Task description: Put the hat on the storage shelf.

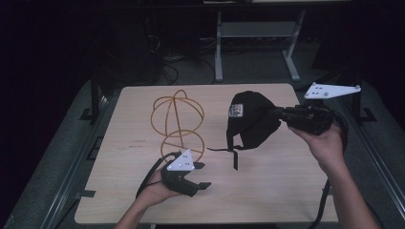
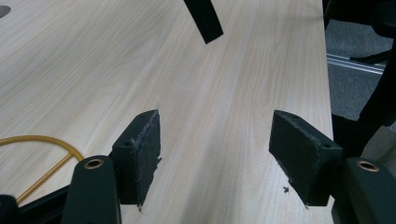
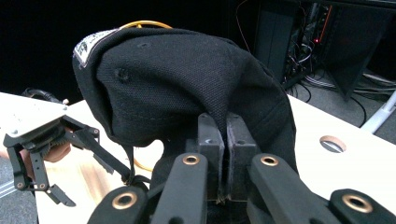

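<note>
A pale wood-grain rectangular table (image 1: 267, 191) with rounded corners stands on a grey floor, a round hole (image 3: 332, 143) cut into its top showing in the right gripper view. A golden-yellow wire frame of hoops bent into a globe shape (image 1: 177, 117) stands on the table's left half, toward the far edge. Right of the wire frame, loose black fabric straps (image 1: 232, 152) trail down onto the bare wood near the table's middle.

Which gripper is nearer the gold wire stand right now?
Left. The left gripper sits open just in front of the gold wire stand; the right gripper is off to its right, clamping the black cap.
</note>
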{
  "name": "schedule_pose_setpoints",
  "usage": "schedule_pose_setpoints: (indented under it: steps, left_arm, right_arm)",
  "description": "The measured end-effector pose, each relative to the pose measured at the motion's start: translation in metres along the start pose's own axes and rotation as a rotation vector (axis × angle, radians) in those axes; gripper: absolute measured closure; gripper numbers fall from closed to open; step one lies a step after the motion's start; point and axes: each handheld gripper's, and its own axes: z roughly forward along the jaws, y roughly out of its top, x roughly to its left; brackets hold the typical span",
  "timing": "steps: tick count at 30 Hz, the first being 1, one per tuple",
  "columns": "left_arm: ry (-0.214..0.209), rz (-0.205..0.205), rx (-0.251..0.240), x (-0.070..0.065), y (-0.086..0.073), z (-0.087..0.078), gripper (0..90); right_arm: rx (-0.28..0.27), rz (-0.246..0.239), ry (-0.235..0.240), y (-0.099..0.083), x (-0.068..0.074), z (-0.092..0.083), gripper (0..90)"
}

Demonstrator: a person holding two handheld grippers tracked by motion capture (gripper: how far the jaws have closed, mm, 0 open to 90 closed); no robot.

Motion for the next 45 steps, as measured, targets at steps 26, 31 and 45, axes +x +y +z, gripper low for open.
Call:
schedule_pose_setpoints:
  steps: [26, 31, 45]
  left_arm:
    - [0.005, 0.000, 0.011, 0.001, -0.004, 0.001, 33.4]
    - [0.008, -0.009, 0.008, 0.001, -0.004, 0.001, 33.4]
    - [0.009, -0.002, 0.006, 0.000, -0.003, -0.001, 33.4]
  right_arm:
    - [0.031, -0.070, 0.027, 0.054, 0.013, 0.033, 86.8]
    - [0.033, -0.086, 0.037, 0.066, 0.018, 0.041, 86.8]
    - [0.031, -0.108, 0.065, 0.087, 0.029, 0.061, 86.8]
